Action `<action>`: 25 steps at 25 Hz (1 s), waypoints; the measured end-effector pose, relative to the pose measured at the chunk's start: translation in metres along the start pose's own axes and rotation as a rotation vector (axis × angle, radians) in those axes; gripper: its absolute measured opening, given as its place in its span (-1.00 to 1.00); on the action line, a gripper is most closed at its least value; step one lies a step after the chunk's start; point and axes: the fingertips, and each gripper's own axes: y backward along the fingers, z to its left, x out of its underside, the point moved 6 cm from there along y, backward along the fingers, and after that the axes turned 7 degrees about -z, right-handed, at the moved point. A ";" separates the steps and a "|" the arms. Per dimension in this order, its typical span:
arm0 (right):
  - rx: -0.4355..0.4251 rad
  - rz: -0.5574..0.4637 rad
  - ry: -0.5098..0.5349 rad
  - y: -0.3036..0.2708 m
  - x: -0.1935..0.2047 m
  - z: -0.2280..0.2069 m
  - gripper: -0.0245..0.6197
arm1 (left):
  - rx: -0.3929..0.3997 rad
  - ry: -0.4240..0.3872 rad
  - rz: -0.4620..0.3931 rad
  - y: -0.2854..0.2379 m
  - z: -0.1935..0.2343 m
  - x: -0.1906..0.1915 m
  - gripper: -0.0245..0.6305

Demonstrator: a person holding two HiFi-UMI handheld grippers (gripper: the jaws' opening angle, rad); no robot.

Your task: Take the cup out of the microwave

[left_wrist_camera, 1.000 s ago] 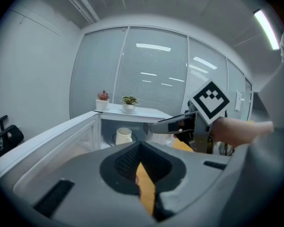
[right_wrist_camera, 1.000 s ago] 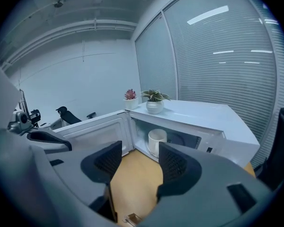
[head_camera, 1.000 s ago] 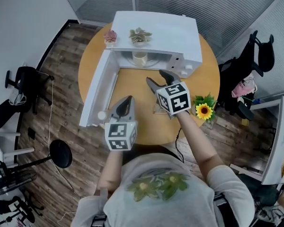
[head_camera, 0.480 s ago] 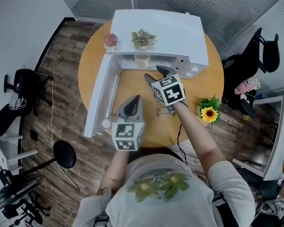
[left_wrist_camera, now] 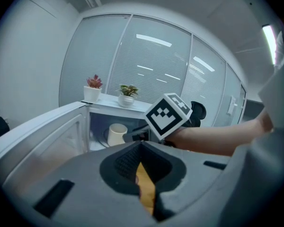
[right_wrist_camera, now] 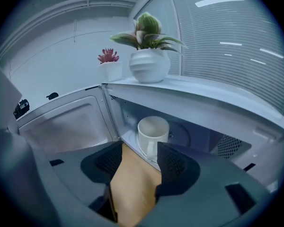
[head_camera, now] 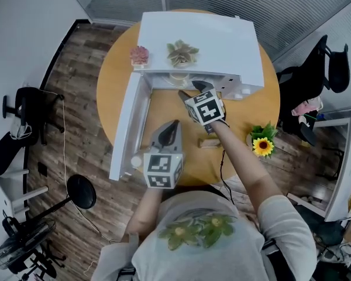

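A cream cup [right_wrist_camera: 153,134] stands on the glass turntable inside the white microwave [head_camera: 206,40], its handle turned toward me. The same cup [left_wrist_camera: 116,134] shows in the left gripper view, and its rim [head_camera: 176,76] peeks out in the head view. My right gripper [head_camera: 193,89] is open just in front of the microwave opening, its jaws [right_wrist_camera: 139,157] on either side of the handle's line and not touching it. My left gripper [head_camera: 171,129] hangs back over the table, shut and holding nothing.
The microwave door [head_camera: 126,127] swings wide open to the left. A pink plant [head_camera: 140,55] and a green plant [head_camera: 183,53] sit on the microwave's top. On the round wooden table [head_camera: 245,113] lie a small wooden block [head_camera: 207,142] and a sunflower [head_camera: 261,145].
My right gripper has moved forward up to the microwave opening. The left gripper has drifted a little to the right and forward, still shut.
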 end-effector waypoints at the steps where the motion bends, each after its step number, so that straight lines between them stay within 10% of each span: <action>1: 0.000 0.004 -0.001 -0.004 0.001 -0.001 -0.17 | 0.000 0.002 0.002 -0.002 0.002 0.000 -0.92; 25: 0.069 0.128 -0.019 -0.057 0.020 -0.022 -0.71 | -0.007 0.028 0.039 -0.020 0.025 0.010 -0.92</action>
